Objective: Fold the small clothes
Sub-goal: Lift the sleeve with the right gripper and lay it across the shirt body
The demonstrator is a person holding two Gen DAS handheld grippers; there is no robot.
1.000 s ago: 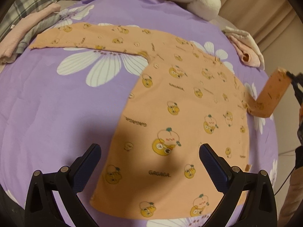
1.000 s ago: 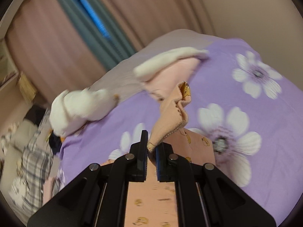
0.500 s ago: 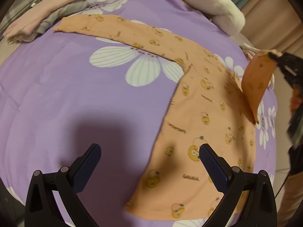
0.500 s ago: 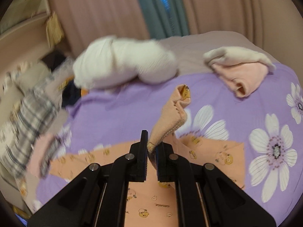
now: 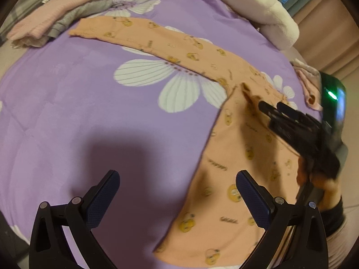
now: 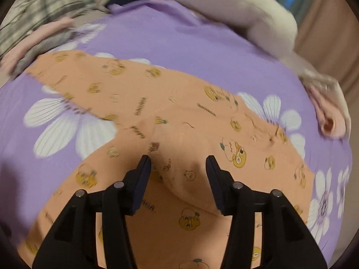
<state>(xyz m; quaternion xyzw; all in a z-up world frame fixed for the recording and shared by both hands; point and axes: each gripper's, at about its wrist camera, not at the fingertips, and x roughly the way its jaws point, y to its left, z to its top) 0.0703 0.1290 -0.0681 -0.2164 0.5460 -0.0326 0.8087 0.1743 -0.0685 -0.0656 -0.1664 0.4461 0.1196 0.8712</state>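
An orange long-sleeved baby shirt [image 5: 242, 157] with yellow cartoon prints lies flat on the purple flowered bedspread [image 5: 67, 112]. One sleeve [image 5: 143, 35] stretches out to the upper left. The other sleeve [image 6: 193, 179] is folded across the chest. My right gripper [image 5: 270, 107] sits low over that folded sleeve. Its jaws [image 6: 178, 163] are opening, the sleeve cloth lies under the gap, and the pads do not press on it. My left gripper [image 5: 177, 179] hovers open and empty over the shirt's side edge and the bedspread.
A pile of pink and grey clothes [image 5: 56, 22] lies at the upper left, with plaid fabric behind it. A white fluffy blanket [image 5: 258, 6] lies at the back. A folded pink garment [image 5: 309, 87] sits at the bed's right edge, near the curtains.
The right gripper swung the raised sleeve over and down onto the shirt's chest, then parted its jaws and let the cuff go. The left gripper drifted sideways toward the bare bedspread.
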